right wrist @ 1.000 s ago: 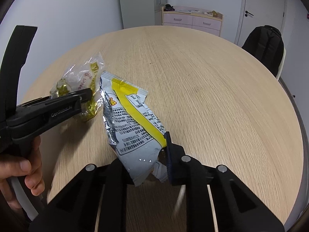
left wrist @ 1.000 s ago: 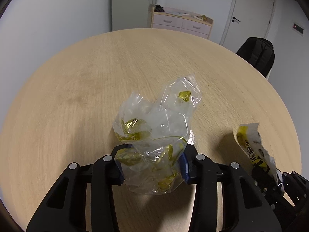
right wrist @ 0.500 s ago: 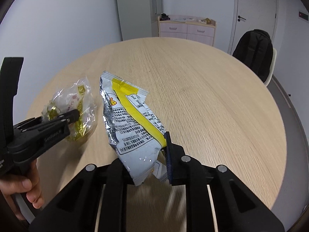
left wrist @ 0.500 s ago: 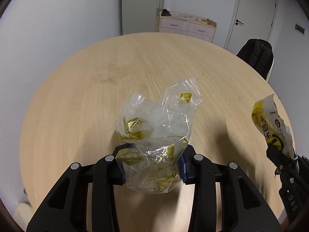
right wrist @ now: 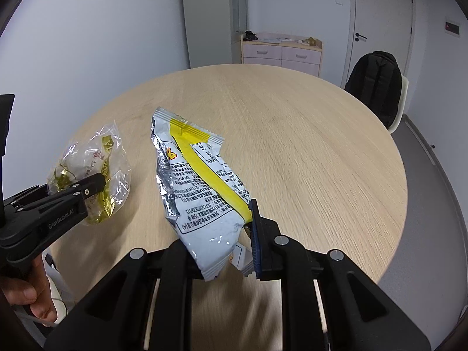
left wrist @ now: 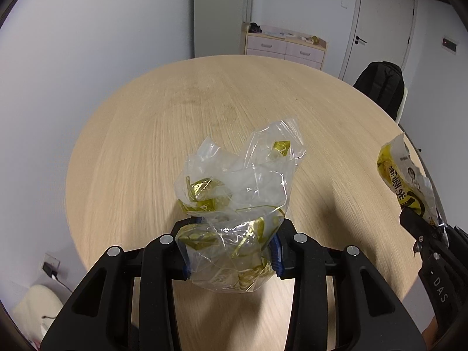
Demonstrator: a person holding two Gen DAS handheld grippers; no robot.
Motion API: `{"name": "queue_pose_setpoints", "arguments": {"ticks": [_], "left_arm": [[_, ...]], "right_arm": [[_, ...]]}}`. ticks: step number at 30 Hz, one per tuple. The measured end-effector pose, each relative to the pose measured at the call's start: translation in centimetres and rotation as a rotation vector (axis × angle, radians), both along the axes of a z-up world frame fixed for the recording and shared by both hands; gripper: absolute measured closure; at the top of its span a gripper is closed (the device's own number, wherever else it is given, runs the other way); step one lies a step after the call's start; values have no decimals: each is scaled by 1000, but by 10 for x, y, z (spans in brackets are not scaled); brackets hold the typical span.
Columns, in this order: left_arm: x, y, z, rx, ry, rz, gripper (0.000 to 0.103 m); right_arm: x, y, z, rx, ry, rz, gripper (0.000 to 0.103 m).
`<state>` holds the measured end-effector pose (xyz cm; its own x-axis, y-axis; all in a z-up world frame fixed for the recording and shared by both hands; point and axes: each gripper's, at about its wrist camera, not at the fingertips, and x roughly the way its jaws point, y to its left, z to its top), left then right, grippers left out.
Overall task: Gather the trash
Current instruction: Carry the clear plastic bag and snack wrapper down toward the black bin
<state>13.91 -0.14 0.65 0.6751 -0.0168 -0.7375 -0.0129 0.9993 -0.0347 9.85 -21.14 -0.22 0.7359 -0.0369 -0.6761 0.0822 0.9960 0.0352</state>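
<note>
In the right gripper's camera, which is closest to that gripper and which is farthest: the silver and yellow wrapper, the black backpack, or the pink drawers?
1. Silver and yellow wrapper: held in the right gripper.
2. Black backpack: on a chair, right, past the table.
3. Pink drawers: against the back wall.

clear plastic bag (left wrist: 239, 204) | glossy foil wrapper (right wrist: 201, 187) | table (right wrist: 307, 146), seemingly matt wood

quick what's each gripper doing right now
Left gripper: closed on the clear plastic bag with gold wrappers inside, above the table.
Right gripper: closed on the silver and yellow snack packet.
</note>
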Motion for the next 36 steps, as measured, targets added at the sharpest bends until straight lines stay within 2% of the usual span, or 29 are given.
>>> {"name": "queue_pose_setpoints", "arguments": {"ticks": [17, 28, 36], "left_arm": [[-110, -7, 1, 5, -63, 0, 65], [-147, -2, -17, -20, -68, -5, 65], [-170, -8, -41, -37, -49, -6, 65]], "right_arm": [[-83, 5, 3, 9, -51, -3, 88], [-119, 7, -8, 5, -70, 7, 88], [-140, 12, -26, -8, -53, 12, 88]]}}
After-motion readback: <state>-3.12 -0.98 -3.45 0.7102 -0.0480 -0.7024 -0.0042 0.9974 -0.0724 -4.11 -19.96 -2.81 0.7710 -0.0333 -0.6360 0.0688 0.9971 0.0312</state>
